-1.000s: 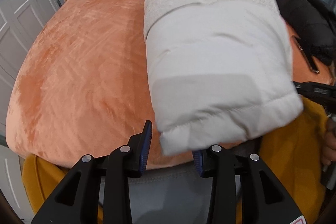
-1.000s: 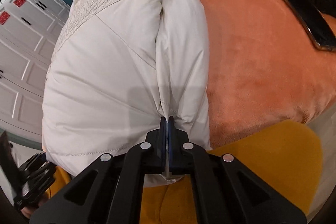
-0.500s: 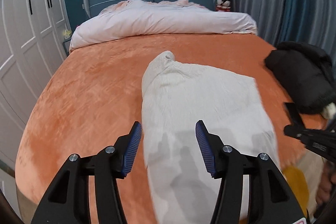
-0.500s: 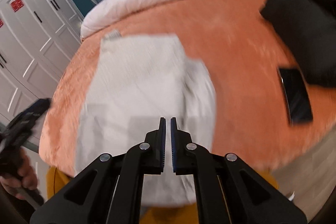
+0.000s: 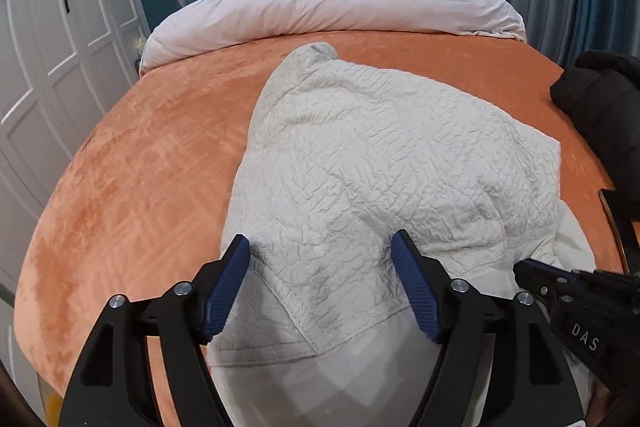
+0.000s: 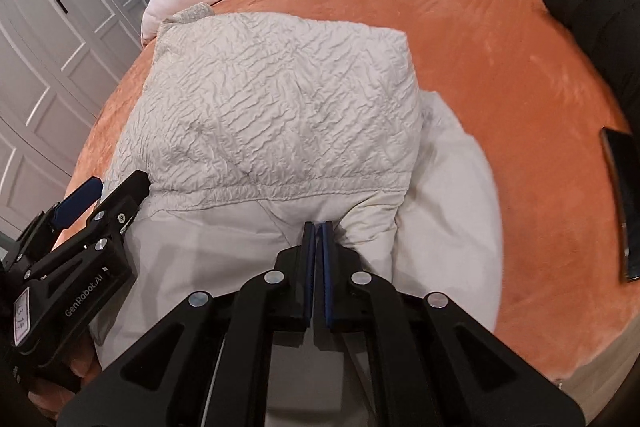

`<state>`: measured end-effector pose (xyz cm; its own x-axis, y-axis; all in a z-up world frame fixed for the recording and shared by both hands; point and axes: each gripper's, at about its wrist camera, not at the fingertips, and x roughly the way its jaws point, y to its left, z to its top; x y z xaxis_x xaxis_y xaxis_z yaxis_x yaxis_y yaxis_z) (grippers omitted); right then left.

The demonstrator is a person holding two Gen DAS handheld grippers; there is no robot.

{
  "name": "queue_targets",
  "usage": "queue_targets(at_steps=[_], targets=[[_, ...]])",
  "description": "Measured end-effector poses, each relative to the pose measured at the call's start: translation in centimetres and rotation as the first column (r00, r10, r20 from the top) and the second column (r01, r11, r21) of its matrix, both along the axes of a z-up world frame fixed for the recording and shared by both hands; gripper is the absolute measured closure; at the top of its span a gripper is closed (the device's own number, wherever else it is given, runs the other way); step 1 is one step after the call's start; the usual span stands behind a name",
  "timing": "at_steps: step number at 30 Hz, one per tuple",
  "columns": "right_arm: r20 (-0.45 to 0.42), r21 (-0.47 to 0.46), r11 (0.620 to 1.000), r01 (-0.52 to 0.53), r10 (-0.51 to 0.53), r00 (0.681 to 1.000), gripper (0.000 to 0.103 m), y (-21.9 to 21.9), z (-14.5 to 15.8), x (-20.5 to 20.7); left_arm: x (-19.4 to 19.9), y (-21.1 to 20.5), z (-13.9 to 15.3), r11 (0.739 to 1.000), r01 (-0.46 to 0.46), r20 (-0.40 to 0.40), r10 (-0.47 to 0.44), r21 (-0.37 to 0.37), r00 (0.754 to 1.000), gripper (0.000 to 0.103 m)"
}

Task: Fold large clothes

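A large cream-white padded jacket (image 5: 372,163) lies folded on the orange bedspread (image 5: 152,155), its crinkled quilted part doubled over the smooth part near me; it also shows in the right wrist view (image 6: 280,107). My left gripper (image 5: 322,287) is open, its blue pads either side of the jacket's near edge, holding nothing. My right gripper (image 6: 317,239) is shut just above the smooth fabric below the seam; I cannot see cloth between its pads. The left gripper also shows at the left of the right wrist view (image 6: 108,191), and the right one at the right of the left view (image 5: 532,275).
A black garment (image 5: 600,107) lies on the bed's right side, also in the right wrist view (image 6: 600,11). A dark phone (image 6: 624,203) lies flat on the right. A pale duvet (image 5: 328,7) is bunched at the blue headboard. White wardrobe doors (image 5: 48,67) stand left.
Both grippers rose and moved forward over the bed. The right gripper let go of the jacket's edge. The quilted part now lies folded over the smooth part toward me.
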<state>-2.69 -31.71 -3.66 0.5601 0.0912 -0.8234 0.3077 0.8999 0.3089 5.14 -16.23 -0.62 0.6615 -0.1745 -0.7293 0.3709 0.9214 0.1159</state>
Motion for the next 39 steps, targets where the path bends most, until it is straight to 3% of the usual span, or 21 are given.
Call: queue_targets(at_steps=[4, 10, 20, 28, 31, 33, 34, 35, 36, 37, 39], targets=[[0.014, 0.004, 1.000, 0.003, -0.003, 1.000, 0.103, 0.1, -1.1, 0.0, 0.0, -0.2, -1.0, 1.000, -0.004, 0.020, 0.004, 0.010, 1.000, 0.030], [0.025, -0.067, 0.998, -0.007, 0.008, 1.000, 0.103, 1.4, -1.6, -0.2, -0.3, -0.4, -1.9, 1.000, -0.006, 0.046, 0.005, 0.025, 0.999, 0.030], [0.038, 0.007, 1.000, -0.002, 0.002, 0.999, 0.103, 0.1, -2.3, 0.1, -0.6, -0.8, -2.6, 0.999, -0.011, 0.081, 0.007, 0.047, 0.997, 0.029], [0.030, 0.014, 1.000, 0.000, 0.000, 1.000, 0.103, -0.2, -2.3, 0.2, -0.6, -1.1, -2.6, 0.998, -0.013, 0.084, 0.008, 0.063, 0.996, 0.029], [0.048, 0.037, 0.999, 0.006, -0.008, 0.999, 0.102, -0.4, -1.5, -0.2, -0.2, -0.6, -1.5, 0.999, 0.005, 0.027, -0.006, 0.037, 1.000, 0.029], [0.051, 0.087, 0.996, 0.025, -0.029, 0.998, 0.094, -1.4, -0.4, -1.2, 0.5, 1.3, 0.2, 0.999, 0.011, -0.068, -0.014, -0.045, 0.998, 0.024], [0.066, 0.120, 0.992, 0.039, -0.047, 0.997, 0.077, -2.0, 0.4, -2.0, 0.9, 2.9, 1.3, 0.994, -0.010, -0.119, -0.003, -0.113, 0.993, 0.023], [0.099, 0.152, 0.986, 0.064, -0.079, 0.992, 0.052, -2.8, 1.5, -3.6, 1.0, 4.2, 2.0, 0.987, -0.028, -0.145, 0.004, -0.161, 0.989, 0.019], [0.109, 0.150, 0.985, 0.085, -0.102, 0.989, 0.039, -3.3, 2.1, -4.5, 1.3, 5.9, 2.8, 0.977, -0.056, -0.169, 0.020, -0.207, 0.985, 0.017], [0.117, 0.128, 0.984, 0.122, -0.137, 0.984, 0.031, -4.0, 2.8, -5.9, 1.6, 7.5, 3.3, 0.968, -0.079, -0.187, 0.033, -0.239, 0.982, 0.016], [0.105, 0.118, 0.984, 0.136, -0.148, 0.983, 0.031, -4.9, 3.0, -6.9, 2.5, 9.6, 3.3, 0.960, -0.110, -0.231, 0.049, -0.257, 0.972, 0.016]])
